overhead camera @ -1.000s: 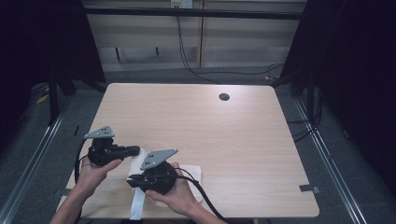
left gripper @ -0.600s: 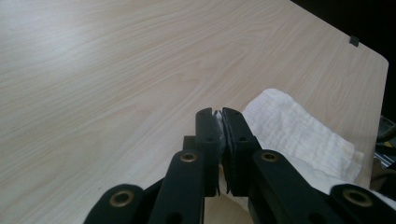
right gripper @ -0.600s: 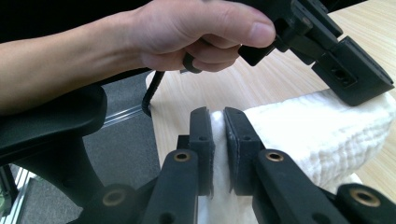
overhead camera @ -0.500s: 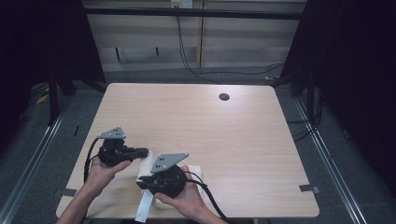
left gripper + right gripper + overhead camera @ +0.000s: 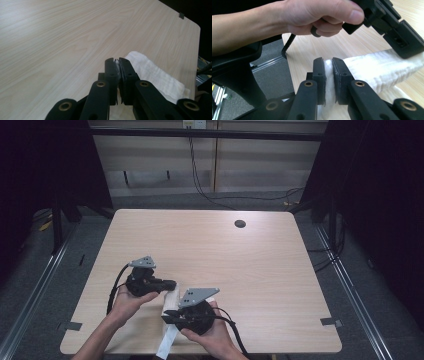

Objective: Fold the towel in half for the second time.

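A white cloth (image 5: 172, 301) lies bunched near the table's front edge, and one end of it hangs over that edge. My left gripper (image 5: 171, 284) is shut on the cloth's far end; in the left gripper view a thin edge of cloth (image 5: 155, 75) is pinched between the black pads (image 5: 110, 68). My right gripper (image 5: 167, 318) is shut on the cloth nearer the front edge. In the right gripper view the cloth (image 5: 382, 67) fills the narrow gap between the pads (image 5: 339, 72). The other hand (image 5: 319, 15) and its gripper (image 5: 404, 41) sit just beyond, on the same cloth.
The light wooden table (image 5: 210, 255) has a small black round hole (image 5: 240, 224) at its far side. Grey tape marks sit near the front corners (image 5: 331, 322) (image 5: 70, 325). Cables trail from both grippers, and dark floor and metal rails surround the table.
Both hands have moved to the right along the front of the table, dragging the cloth with them. The cloth is more bunched, and a strip hangs over the front edge.
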